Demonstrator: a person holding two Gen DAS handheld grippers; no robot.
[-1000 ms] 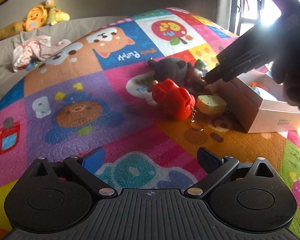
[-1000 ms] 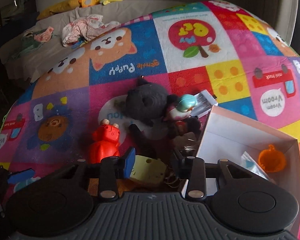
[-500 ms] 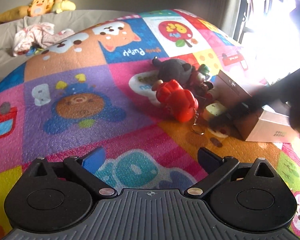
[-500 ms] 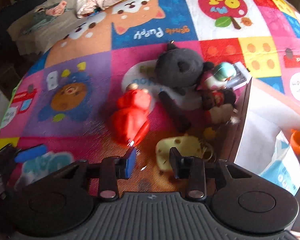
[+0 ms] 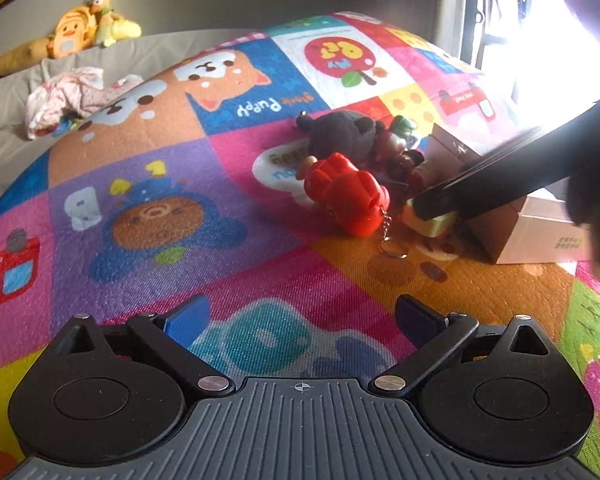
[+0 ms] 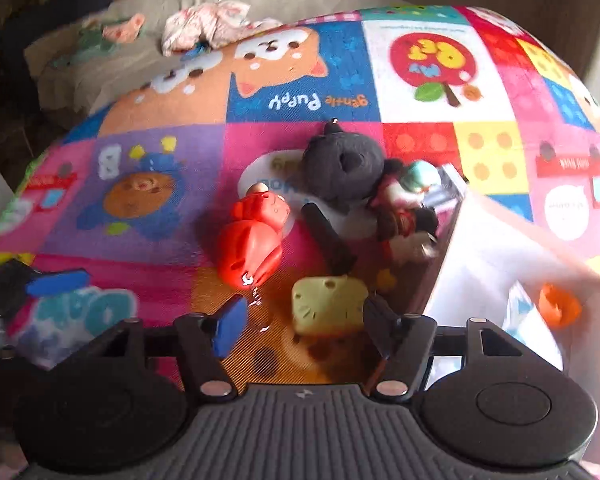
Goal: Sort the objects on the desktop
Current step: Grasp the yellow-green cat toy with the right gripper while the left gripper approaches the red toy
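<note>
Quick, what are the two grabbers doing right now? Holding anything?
Left gripper: open, holding nothing, above the mat.
Right gripper: open, jaws on either side of the yellow cheese toy, not shut on it yet.

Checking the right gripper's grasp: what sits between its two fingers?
The yellow cheese keychain sits between the right gripper fingers, nearer the right one, in the right wrist view.

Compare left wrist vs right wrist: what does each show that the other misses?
Left wrist only: the right gripper seen from outside, its fingers around the yellow cheese toy, and the red toy's keyring.

Right wrist only: the inside of the white box with the orange piece, and a dark stick lying between the toys.

Both: red toy, black plush, cheese toy, box, play mat. Left gripper is open and empty.
</note>
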